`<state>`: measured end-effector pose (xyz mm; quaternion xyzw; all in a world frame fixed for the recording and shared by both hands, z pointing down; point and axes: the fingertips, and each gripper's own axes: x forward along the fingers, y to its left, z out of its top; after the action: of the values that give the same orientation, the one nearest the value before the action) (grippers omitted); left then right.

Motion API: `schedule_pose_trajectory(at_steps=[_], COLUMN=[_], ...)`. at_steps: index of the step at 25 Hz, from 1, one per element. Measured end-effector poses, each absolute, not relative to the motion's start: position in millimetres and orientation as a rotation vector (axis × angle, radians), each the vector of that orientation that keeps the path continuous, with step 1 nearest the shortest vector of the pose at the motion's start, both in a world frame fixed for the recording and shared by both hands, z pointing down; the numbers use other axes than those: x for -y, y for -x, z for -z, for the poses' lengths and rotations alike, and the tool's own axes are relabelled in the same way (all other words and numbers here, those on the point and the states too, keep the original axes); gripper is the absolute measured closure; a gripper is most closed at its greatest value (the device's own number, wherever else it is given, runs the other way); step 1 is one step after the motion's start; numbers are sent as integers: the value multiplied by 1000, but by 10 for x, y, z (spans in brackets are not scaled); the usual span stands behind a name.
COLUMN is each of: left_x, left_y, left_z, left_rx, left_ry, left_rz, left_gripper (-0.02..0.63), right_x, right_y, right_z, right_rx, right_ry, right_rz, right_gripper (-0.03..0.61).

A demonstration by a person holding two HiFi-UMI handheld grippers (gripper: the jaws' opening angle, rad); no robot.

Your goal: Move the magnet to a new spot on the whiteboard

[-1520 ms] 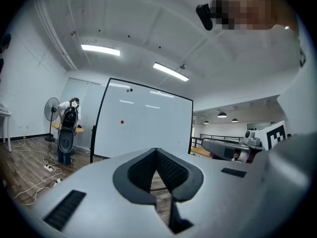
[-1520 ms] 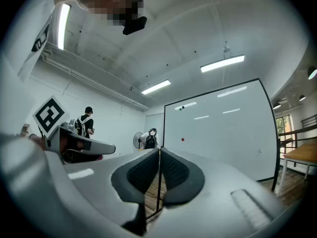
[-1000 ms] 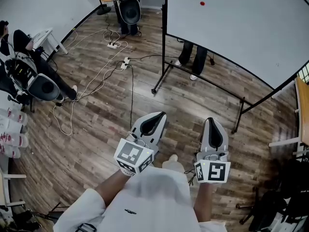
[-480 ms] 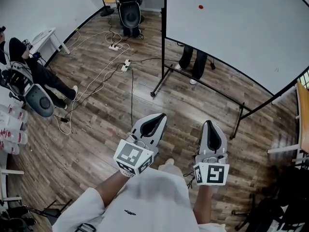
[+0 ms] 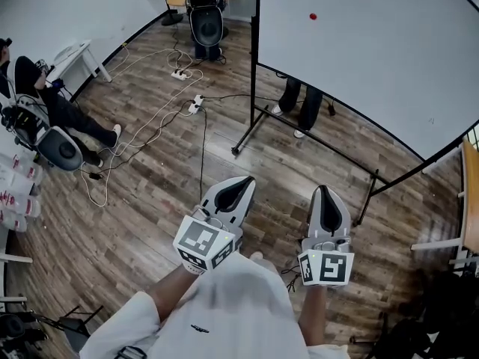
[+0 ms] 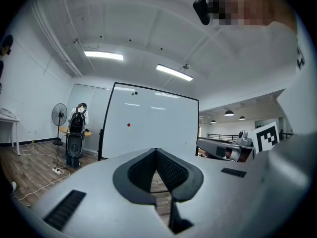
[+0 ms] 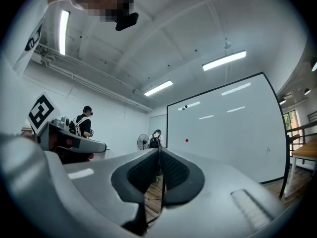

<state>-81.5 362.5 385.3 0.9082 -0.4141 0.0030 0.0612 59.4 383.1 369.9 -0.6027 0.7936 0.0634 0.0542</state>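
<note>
**Magnet not yet reached; both tools closed and empty**

The red magnet sits high on the whiteboard, well apart from both tools. The left tool and right tool are held low over the wood floor. Each has its jaws closed together with nothing between them. Judged: approach, grasp and relocation all remain. No legible writing is visible, only square markers on the tools and a faint, unreadable mark on the board.

Magnet on whiteboard, a person's legs behind it, cables on floor at left
</note>
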Motion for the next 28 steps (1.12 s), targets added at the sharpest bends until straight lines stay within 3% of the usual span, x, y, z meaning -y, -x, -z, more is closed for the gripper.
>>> schedule_pose_trajectory(at_steps=[12, 28], left_x=[-2133, 916], left_y=[550, 723], left_z=[-3922, -3699], left_rx=[1211, 1110], left_ry=[-2751, -2764], left_rz=[50, 19], left_gripper=[607, 607], right_x=[-2401, 666], right_y=[-850, -656], right_z=[-3824, -3527], right_rx=[-2412, -2371], right_ry=[1868, 1958], right_rz=[-210, -187], right_gripper=[572, 572])
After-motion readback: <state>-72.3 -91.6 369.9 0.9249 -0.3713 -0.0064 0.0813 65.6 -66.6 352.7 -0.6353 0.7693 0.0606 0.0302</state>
